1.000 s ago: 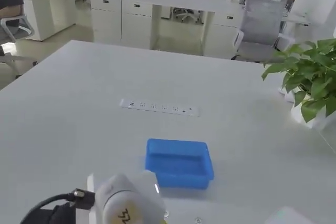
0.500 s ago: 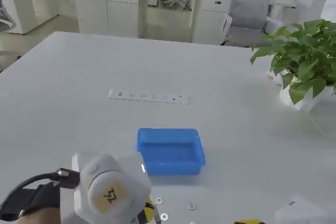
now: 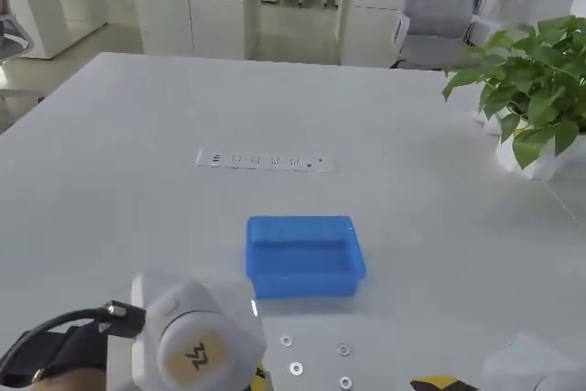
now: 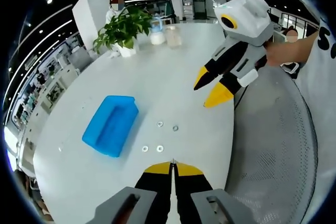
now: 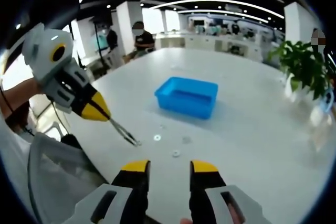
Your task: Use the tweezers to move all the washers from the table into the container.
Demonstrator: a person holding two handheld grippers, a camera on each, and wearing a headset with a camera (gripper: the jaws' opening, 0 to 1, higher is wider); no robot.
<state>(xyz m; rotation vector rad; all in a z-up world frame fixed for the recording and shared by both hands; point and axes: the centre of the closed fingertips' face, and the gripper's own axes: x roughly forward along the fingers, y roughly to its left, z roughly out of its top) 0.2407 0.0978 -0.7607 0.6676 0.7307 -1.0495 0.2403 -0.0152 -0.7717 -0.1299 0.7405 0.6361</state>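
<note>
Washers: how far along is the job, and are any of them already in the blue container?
Done: nothing yet; the blue container looks empty. In hand: the left gripper is shut on the tweezers, and the right gripper is open and empty. Left: all four washers lie on the table beside the container.

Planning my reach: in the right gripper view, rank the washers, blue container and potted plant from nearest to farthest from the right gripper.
1. Washers, on the table just ahead of the right gripper.
2. Blue container, farther ahead, mid-table.
3. Potted plant, far off at the view's right.
</note>
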